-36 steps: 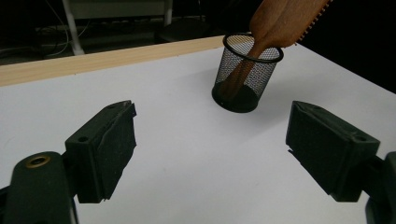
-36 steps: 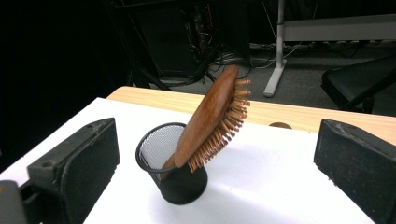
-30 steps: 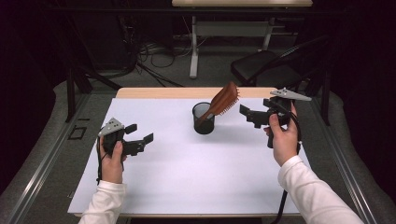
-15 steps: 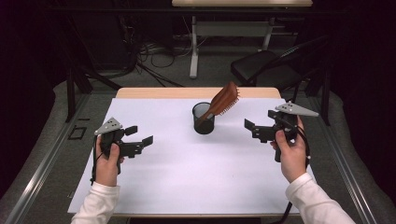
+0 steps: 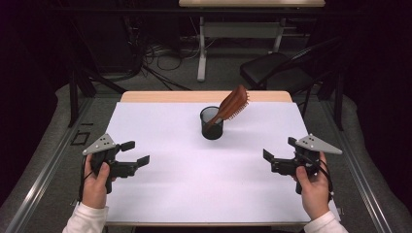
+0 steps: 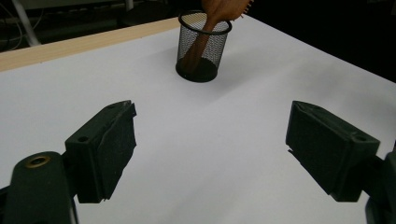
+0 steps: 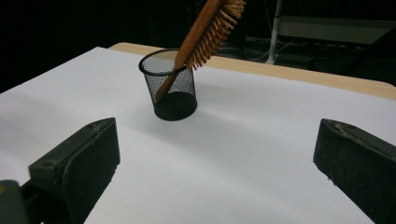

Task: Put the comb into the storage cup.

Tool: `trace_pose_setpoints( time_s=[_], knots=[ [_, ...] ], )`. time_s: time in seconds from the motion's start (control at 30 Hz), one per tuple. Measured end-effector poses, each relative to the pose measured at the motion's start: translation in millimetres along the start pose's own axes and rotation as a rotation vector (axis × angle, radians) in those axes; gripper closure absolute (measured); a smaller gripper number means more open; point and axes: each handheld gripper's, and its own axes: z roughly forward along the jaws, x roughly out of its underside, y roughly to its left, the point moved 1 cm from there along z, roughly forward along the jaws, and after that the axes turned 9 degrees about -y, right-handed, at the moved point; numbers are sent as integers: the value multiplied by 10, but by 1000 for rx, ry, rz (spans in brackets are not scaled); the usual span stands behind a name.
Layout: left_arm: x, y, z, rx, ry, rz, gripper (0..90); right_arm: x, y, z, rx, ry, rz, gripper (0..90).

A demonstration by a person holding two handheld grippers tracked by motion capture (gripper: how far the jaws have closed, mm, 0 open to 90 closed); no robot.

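The left tool (image 5: 134,152) hangs low over the near left of the white surface (image 5: 184,174) with its jaws spread wide and nothing between them; its own view shows bare surface in the gap. The right tool (image 5: 278,150) sits at the near right, jaws likewise apart and empty. Both point inward, well apart from the things at the middle. Out beyond them, toward the far edge, stands a black mesh cup (image 5: 212,123), upright, and a wooden hairbrush (image 5: 233,103) rests in it handle down, its bristled head leaning out over the rim toward the right and far side. Judging from this layout, the brush is already lodged in the cup and neither tool has a hold on anything, so the placing looks done; what seems left is little more than letting the hands settle at the near edge
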Motion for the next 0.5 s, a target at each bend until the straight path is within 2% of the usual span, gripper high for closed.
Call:
trace_pose_setpoints(
  time_s=[0.13,0.33,0.5],
  knots=[
    [112,-2,-67,0,0,5,161,130,-41,-111,17,-9,17,2],
    [308,20,-140,-6,-43,-33,161,376,-148,-222,76,-12,29,2],
    [469,35,-178,-20,-51,-55,161,598,-221,-279,95,5,64,2]
  ],
)
